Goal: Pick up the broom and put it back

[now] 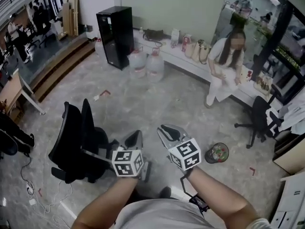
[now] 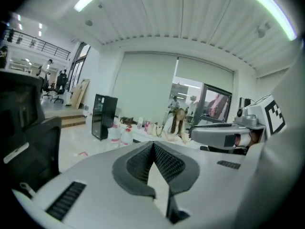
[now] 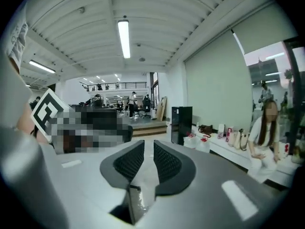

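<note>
Evidently, both grippers are held low in front of the person over a grey, speckled floor (image 1: 157,99); the left gripper (image 1: 138,134) is seen with its jaws brought together, the pad tips touching and nothing caught between them, as its own view confirms (image 2: 153,144); the right gripper (image 1: 164,128) is held just beside it, its jaws parted by a narrow slot through which only floor is seen (image 3: 148,144), so nothing is gripped. The broom cannot be made out in any of the three views. A black office chair (image 1: 76,142) is seen close to the left gripper; a black cabinet (image 1: 116,35) stands against the far wall, with two large water bottles (image 1: 145,63) just beside it; a seated person (image 1: 224,66) is found on the low ledge (image 1: 190,61) along the wall; a small round bin (image 1: 217,152) sits on the floor to the right of the right gripper, near a second office chair (image 1: 259,118).
</note>
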`<state>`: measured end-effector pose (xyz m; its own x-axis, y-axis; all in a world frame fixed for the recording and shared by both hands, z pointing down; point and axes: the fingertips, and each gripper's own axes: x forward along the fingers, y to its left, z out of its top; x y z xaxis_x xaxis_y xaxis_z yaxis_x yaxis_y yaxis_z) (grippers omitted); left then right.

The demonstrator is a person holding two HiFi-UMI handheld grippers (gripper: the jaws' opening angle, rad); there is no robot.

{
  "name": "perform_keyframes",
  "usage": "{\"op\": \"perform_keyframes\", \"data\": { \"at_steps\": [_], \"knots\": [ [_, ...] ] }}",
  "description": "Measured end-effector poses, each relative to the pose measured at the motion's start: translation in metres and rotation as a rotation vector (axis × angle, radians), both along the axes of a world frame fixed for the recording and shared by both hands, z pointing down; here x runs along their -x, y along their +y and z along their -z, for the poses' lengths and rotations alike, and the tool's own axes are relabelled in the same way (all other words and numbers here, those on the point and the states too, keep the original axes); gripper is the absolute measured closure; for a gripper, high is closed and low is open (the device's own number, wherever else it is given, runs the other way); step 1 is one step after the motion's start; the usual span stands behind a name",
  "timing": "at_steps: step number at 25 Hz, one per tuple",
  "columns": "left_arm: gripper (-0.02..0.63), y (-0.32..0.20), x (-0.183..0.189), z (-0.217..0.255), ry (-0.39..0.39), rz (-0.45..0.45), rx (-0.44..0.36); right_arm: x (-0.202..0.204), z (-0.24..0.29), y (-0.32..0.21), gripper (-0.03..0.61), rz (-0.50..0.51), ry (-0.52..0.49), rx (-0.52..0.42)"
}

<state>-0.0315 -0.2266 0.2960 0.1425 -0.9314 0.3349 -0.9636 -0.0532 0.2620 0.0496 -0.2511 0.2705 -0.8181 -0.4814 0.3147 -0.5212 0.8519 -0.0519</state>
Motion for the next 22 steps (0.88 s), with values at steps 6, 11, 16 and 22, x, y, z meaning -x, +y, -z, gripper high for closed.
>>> {"op": "perform_keyframes", "data": {
  "at_steps": [6,11,16,22],
  "knots": [
    [0.609,-0.043,-0.099,0.096,-0.049,-0.077,-0.145,-0.088,0.074,-0.026,0.514,-0.093,-0.045,-0.048],
    [0.609,-0.060,-0.156,0.124,-0.087,-0.137,-0.185,-0.125,0.108,-0.038,0.514,-0.135,-0.082,-0.096],
    [0.609,-0.063,-0.166,0.133,-0.101,-0.141,-0.200,-0.137,0.114,-0.044,0.514,-0.156,-0.088,-0.107],
    [0.609,-0.068,-0.159,0.132,-0.104,-0.128,-0.198,-0.131,0.111,-0.048,0.514,-0.148,-0.094,-0.102]
  ]
}}
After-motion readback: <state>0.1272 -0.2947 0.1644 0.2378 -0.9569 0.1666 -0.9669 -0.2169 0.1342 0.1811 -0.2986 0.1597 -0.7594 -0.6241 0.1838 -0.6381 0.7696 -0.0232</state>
